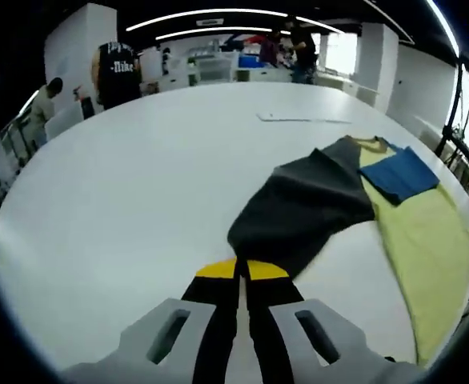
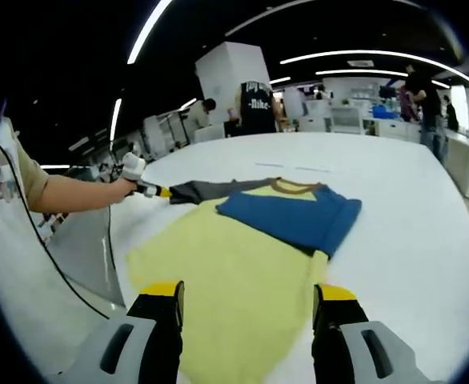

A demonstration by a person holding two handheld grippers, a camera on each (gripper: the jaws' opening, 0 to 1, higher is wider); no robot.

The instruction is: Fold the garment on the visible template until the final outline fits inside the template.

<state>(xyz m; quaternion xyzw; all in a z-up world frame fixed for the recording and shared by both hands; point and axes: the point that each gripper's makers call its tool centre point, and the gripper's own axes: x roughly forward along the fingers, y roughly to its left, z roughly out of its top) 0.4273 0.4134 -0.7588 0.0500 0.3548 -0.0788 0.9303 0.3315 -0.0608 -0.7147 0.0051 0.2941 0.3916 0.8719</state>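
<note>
Yellow, blue and grey make up the shirt [image 2: 242,264], which lies flat on the white desk [image 1: 138,200]. Its grey sleeve [image 1: 298,212] is pulled out to one side. The left tool [image 1: 242,272] has its jaws pressed together on the tip of that sleeve. In the right gripper view a hand [image 2: 126,186] holds that tool near the desk's edge. The blue sleeve [image 2: 286,212] is folded over the yellow part, near the collar [image 2: 294,186]. The right tool [image 2: 246,308] hangs over the yellow hem with its jaws wide apart and nothing between them. People [image 2: 254,106] stand far behind the desk.
</note>
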